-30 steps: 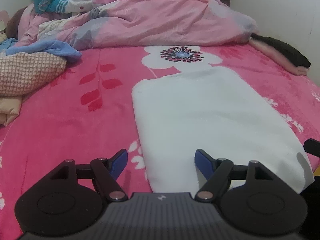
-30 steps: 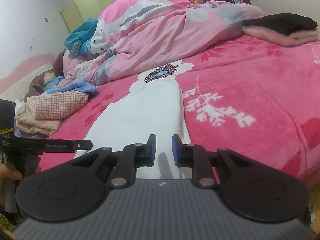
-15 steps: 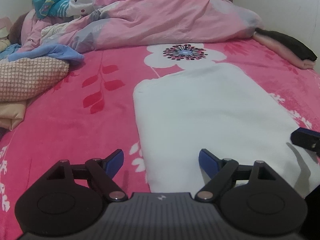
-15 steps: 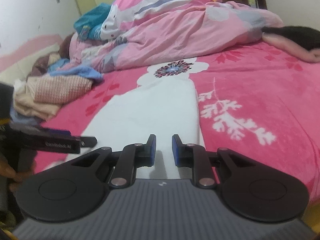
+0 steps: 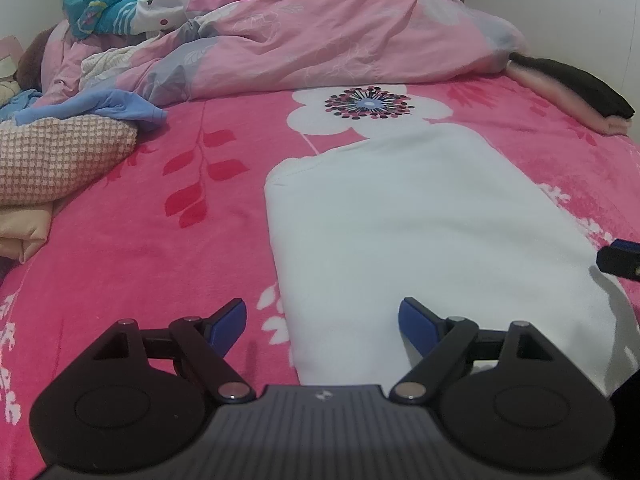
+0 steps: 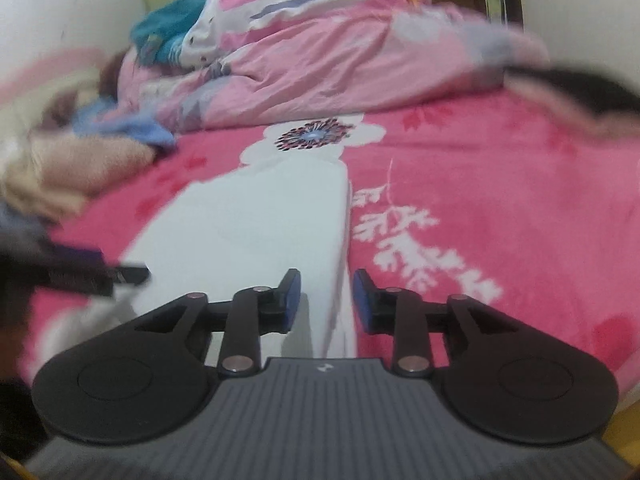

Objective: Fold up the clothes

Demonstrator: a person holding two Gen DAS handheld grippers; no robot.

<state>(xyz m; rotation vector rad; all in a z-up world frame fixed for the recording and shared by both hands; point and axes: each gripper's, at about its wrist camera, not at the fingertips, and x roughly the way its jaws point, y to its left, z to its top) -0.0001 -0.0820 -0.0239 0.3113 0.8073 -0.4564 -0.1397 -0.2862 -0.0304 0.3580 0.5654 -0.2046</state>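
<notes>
The left gripper (image 5: 322, 316) is hovering with its jaws spread wide, empty, straddling the near left edge of the white folded garment (image 5: 424, 232). The right gripper (image 6: 323, 300) is standing partly open, holding nothing, its jaws flanking the garment's (image 6: 264, 224) near right edge. The garment is lying flat on the pink floral blanket (image 5: 132, 248), stretching away from both grippers. Beyond it, a pink duvet (image 5: 320, 32) is lying bunched up.
</notes>
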